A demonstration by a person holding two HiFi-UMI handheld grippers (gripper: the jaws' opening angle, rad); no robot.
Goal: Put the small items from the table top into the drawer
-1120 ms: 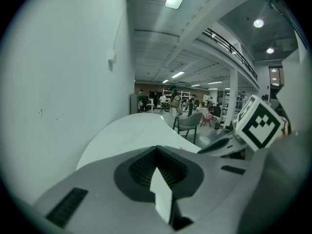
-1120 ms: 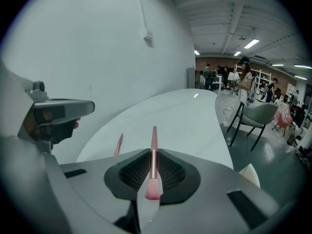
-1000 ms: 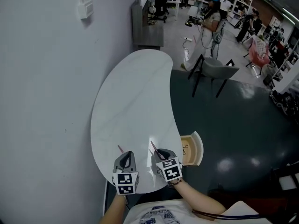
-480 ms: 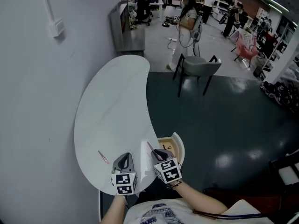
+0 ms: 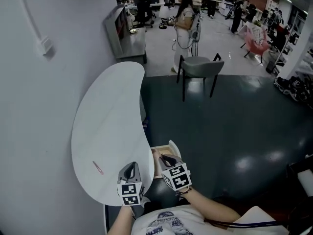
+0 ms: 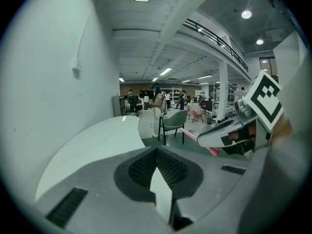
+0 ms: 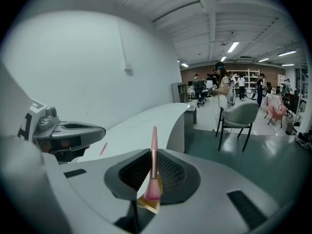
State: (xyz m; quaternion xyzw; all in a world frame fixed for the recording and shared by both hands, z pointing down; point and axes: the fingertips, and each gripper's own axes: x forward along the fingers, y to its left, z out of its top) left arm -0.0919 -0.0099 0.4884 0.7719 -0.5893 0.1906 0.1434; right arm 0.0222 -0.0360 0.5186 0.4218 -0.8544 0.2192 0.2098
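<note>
My right gripper (image 5: 167, 158) is shut on a pink makeup brush (image 7: 153, 165); its bristles sit between the pads and its handle points forward. It hangs over the open wooden drawer (image 5: 158, 156) at the table's right edge. In the left gripper view the same brush (image 6: 194, 135) sticks out of the right gripper (image 6: 217, 136). My left gripper (image 5: 130, 167) is shut with nothing in it (image 6: 157, 152), above the near edge of the white curved table (image 5: 105, 111). A thin pink stick (image 5: 98, 168) lies on the table to its left and shows in the right gripper view as well (image 7: 103, 148).
A grey wall (image 5: 34, 106) runs along the table's left side. Dark floor (image 5: 220, 126) lies to the right of the drawer. A grey chair (image 5: 198, 66) stands further off, with a grey cabinet (image 5: 122, 31) and people beyond it.
Both grippers have moved right, from over the table top to its right edge and the drawer. The brush stays in the right gripper. The pink stick now lies left of the left gripper.
</note>
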